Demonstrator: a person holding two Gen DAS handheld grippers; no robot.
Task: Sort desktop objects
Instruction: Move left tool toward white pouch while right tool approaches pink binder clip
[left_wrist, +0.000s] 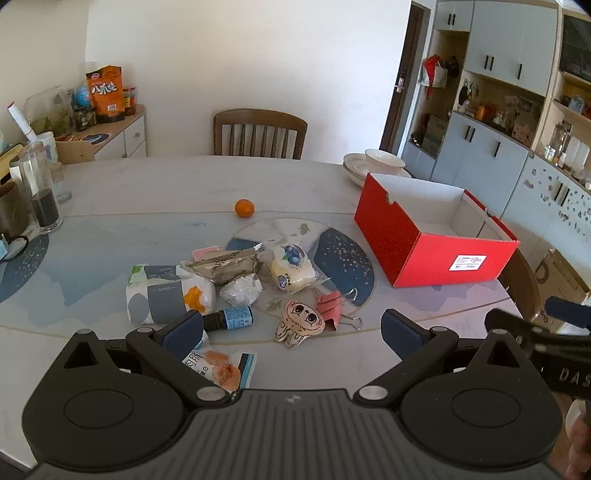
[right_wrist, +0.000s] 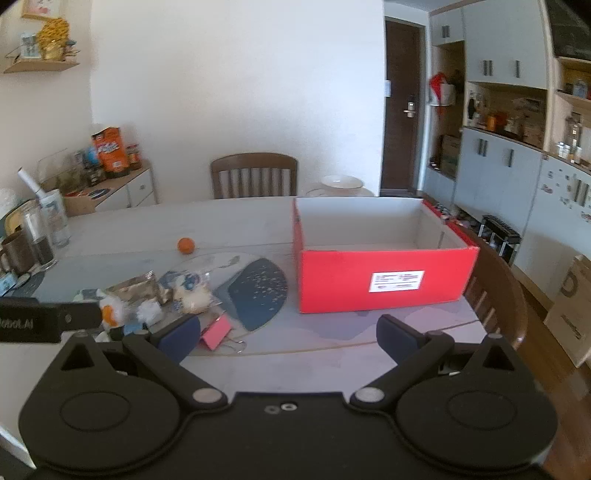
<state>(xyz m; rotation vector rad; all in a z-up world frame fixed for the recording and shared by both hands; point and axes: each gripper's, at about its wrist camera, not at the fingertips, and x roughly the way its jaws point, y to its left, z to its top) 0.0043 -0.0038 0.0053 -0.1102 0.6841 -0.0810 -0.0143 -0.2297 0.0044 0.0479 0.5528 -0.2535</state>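
Observation:
A pile of small objects lies on the table: a tissue pack (left_wrist: 162, 293), a dark bottle with a blue label (left_wrist: 231, 318), a cartoon plush (left_wrist: 300, 323), pink binder clips (left_wrist: 330, 302), a wrapped bun (left_wrist: 291, 269), a foil packet (left_wrist: 225, 262) and a snack bag (left_wrist: 221, 369). An open red box (left_wrist: 424, 243) stands to the right and fills the middle of the right wrist view (right_wrist: 384, 284). My left gripper (left_wrist: 291, 332) is open above the pile's near edge. My right gripper (right_wrist: 288, 338) is open and empty in front of the box.
An orange (left_wrist: 244, 208) sits alone mid-table. Stacked bowls (left_wrist: 376, 164) stand behind the box. Jars and glasses (left_wrist: 37, 192) line the left edge. A wooden chair (left_wrist: 258, 133) is at the far side, another chair (right_wrist: 495, 295) at the right.

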